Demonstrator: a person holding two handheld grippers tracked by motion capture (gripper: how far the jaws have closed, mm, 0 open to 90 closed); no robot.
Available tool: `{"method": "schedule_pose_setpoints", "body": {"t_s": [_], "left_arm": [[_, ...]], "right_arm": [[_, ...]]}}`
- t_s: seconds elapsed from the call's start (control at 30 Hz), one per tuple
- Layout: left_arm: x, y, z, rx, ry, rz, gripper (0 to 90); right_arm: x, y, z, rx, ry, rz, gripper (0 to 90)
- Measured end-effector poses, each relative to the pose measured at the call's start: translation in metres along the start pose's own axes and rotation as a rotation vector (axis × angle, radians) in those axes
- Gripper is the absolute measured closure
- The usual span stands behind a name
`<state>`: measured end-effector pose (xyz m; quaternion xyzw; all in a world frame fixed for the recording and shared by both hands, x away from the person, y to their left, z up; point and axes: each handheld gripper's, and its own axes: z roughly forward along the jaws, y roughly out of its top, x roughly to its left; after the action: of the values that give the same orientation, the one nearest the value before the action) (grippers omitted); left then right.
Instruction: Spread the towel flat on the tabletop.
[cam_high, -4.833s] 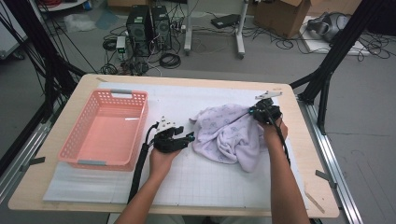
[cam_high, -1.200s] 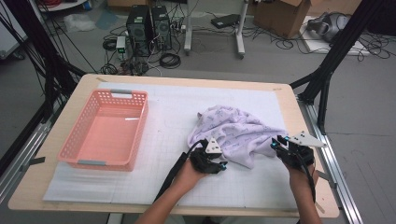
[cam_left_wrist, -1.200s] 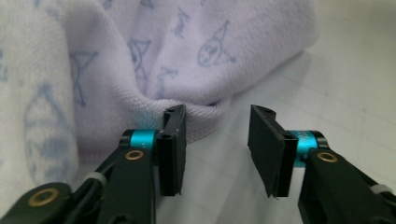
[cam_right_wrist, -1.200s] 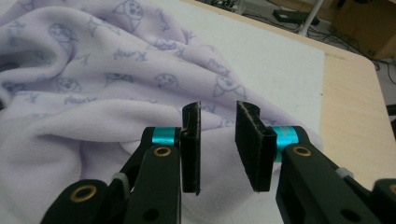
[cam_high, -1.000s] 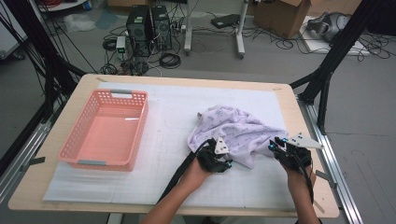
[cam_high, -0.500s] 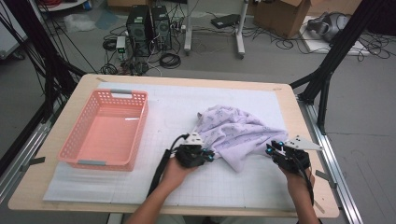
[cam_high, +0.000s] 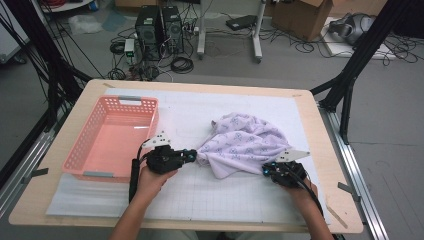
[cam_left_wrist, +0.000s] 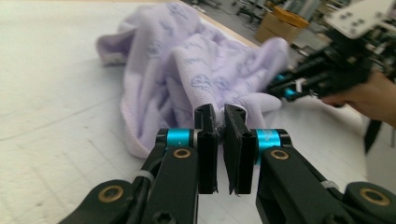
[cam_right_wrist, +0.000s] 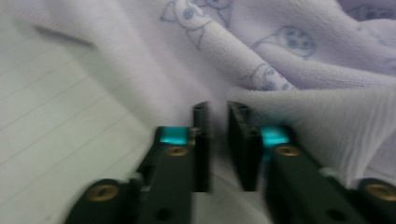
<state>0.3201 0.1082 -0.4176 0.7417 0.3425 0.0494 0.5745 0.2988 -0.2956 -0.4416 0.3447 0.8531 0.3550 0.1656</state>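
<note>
Now, line by line:
Cloth: a crumpled lavender towel (cam_high: 245, 145) with a small printed pattern lies on the white gridded mat (cam_high: 220, 195), between the two claws.
Left gripper (cam_high: 191, 156): jaws closed on the towel's near-left corner; in the left gripper view (cam_left_wrist: 219, 135) a thin fold of fabric sits pinched between the pads, and the towel's bulk spreads away ahead of the tips.
Right gripper (cam_high: 266, 171): jaws have just been closing; in the right gripper view (cam_right_wrist: 218, 140) they stand nearly together with towel fabric in the narrow gap and draped over the right jaw, so it grips the towel's near-right edge.
Hands: left hand (cam_high: 150, 181) and right hand (cam_high: 305, 192) hold the grippers from the near side.
Basket: a pink slotted basket (cam_high: 87, 145) sits just to the outside of the left gripper, apart from the towel; only its bare floor shows inside.
Table: a wooden table (cam_high: 330, 150) carries the mat.
</note>
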Motion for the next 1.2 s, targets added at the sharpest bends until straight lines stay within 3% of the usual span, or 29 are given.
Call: {"method": "schedule_pose_setpoints", "body": {"t_s": [0.07, 0.1, 0.2, 0.3, 0.4, 0.47, 0.5, 0.57, 0.63, 0.7, 0.77, 0.87, 1.03, 1.2], "left_arm": [[0.001, 0.003, 0.006, 0.004, 0.049, 0.004, 83.7], [0.001, 0.004, 0.010, 0.014, 0.073, -0.002, 83.7], [0.003, 0.008, 0.027, 0.032, 0.135, -0.009, 83.7], [0.004, 0.012, 0.047, 0.039, 0.182, -0.016, 83.6], [-0.002, 0.015, 0.068, 0.046, 0.214, -0.018, 80.3], [-0.009, 0.017, 0.079, 0.048, 0.235, -0.007, 67.8], [-0.012, 0.018, 0.081, 0.042, 0.237, -0.013, 57.9], [-0.019, 0.018, 0.083, 0.039, 0.230, 0.004, 52.3], [-0.027, 0.019, 0.080, 0.048, 0.235, 0.054, 49.2], [-0.034, 0.017, 0.076, 0.051, 0.221, 0.091, 50.2], [-0.043, 0.014, 0.073, 0.063, 0.182, 0.126, 62.8], [-0.055, 0.005, 0.072, 0.098, 0.124, 0.154, 70.1], [-0.065, -0.014, 0.070, 0.120, 0.084, 0.171, 75.6], [-0.074, -0.029, 0.065, 0.179, 0.033, 0.206, 77.7]], "right_arm": [[-0.002, 0.002, -0.004, 0.000, 0.013, 0.000, 87.7], [-0.005, 0.002, -0.007, -0.026, 0.002, 0.014, 87.7], [-0.018, 0.003, -0.015, -0.087, -0.042, 0.088, 87.8], [-0.030, 0.005, -0.020, -0.120, -0.124, 0.131, 87.8], [-0.042, 0.007, -0.019, -0.105, -0.251, 0.178, 87.8], [-0.050, 0.005, -0.017, -0.091, -0.355, 0.204, 87.7], [-0.055, 0.003, -0.017, -0.084, -0.389, 0.224, 87.7], [-0.063, -0.002, -0.016, -0.071, -0.429, 0.281, 87.3], [-0.068, -0.006, -0.018, -0.076, -0.408, 0.316, 84.3], [-0.066, -0.005, -0.022, -0.090, -0.407, 0.305, 78.6], [-0.062, -0.005, -0.027, -0.115, -0.397, 0.293, 73.7], [-0.055, -0.004, -0.035, -0.149, -0.388, 0.273, 71.9], [-0.041, -0.008, -0.050, -0.179, -0.373, 0.220, 70.7], [-0.030, -0.012, -0.058, -0.196, -0.357, 0.187, 69.5]]}}
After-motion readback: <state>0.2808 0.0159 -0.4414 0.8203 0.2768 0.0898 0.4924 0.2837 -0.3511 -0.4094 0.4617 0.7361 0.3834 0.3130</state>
